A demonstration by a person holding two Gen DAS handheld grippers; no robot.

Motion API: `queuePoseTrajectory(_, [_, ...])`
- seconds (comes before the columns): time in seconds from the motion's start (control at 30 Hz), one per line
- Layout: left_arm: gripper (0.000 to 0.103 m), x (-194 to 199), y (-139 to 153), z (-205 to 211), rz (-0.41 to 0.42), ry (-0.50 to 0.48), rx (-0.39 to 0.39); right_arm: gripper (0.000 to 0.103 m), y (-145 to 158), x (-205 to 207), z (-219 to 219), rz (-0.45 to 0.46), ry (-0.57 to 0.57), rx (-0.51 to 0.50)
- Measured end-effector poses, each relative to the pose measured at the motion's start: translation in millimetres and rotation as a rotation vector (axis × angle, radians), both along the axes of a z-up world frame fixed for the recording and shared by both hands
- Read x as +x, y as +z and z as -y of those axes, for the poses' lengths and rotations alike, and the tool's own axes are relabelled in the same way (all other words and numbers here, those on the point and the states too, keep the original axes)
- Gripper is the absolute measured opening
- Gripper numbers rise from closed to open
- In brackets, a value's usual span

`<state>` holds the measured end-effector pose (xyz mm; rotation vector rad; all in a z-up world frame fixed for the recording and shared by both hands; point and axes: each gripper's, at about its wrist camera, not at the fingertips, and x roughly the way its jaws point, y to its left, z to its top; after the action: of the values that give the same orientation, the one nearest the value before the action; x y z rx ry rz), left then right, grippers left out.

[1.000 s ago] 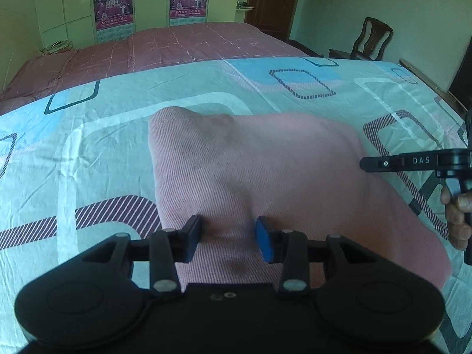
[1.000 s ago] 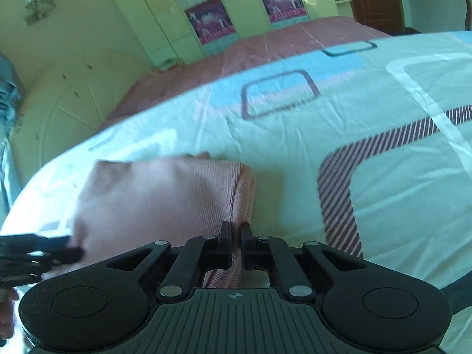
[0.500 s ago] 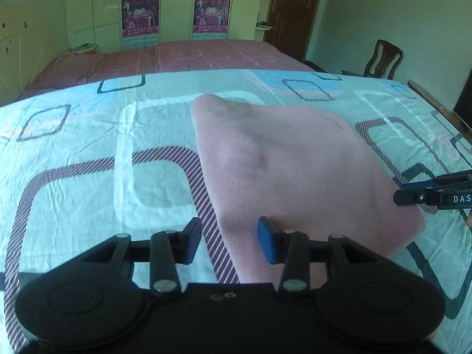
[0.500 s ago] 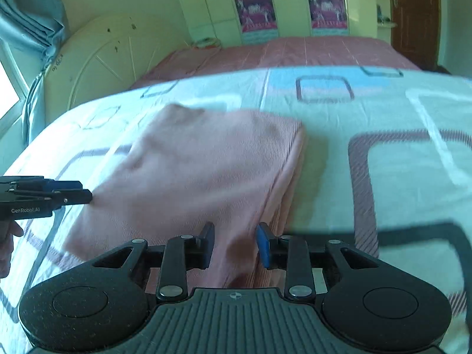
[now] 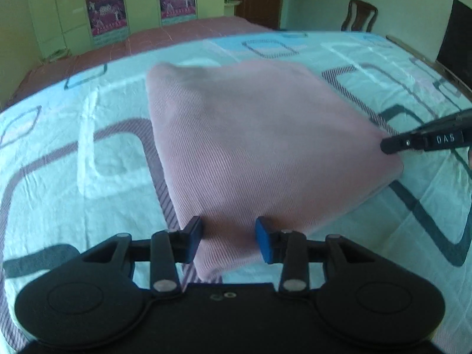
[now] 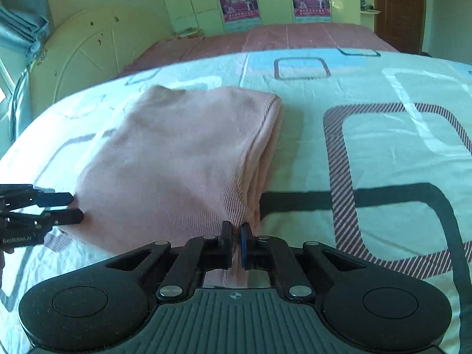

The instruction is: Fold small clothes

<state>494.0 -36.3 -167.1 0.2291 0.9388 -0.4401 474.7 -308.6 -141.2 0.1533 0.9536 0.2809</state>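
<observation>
A folded pink knit garment [image 5: 259, 147] lies flat on the bed; it also shows in the right wrist view [image 6: 177, 159]. My left gripper [image 5: 228, 240] is open, its jaws straddling the garment's near left corner. In the right wrist view it shows at the left edge [image 6: 69, 208], open at the garment's left corner. My right gripper [image 6: 235, 243] is shut on the garment's near right corner, with pink cloth between the pads. In the left wrist view its tip [image 5: 392, 146] sits at the garment's right corner.
The bed is covered by a pale sheet with rounded-square patterns [image 6: 383, 153]. A pink bedspread [image 6: 295, 37] lies beyond, with a white headboard [image 6: 85, 59] at left. Wardrobes with posters [image 5: 106, 14], a door and a wooden chair [image 5: 358, 14] stand at the back.
My right gripper closed on the garment's near right corner; it was open half a second ago. My left gripper moved right, so its open jaws now straddle the garment's corner.
</observation>
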Motion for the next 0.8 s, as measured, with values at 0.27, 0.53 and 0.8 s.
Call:
queuePoseTrajectory(0.27, [0.04,-14.7,37.6,-26.6,0.107,0.063,-0.081,0.005,30.8,-21.9,-16.4,0.183,0.018,-0.074])
queuePoseTrajectory(0.53, [0.04,23.2,29.3,3.9,0.113,0.104,-0.063,0.005,15.5,6.1,-57.8,0.193,0.082,-0.09])
queuePoseTrajectory(0.8, [0.043,29.1,15.4,19.2,0.093,0.126,-0.008,0.004,-13.3,24.2,-61.9,0.102,0.084,-0.149])
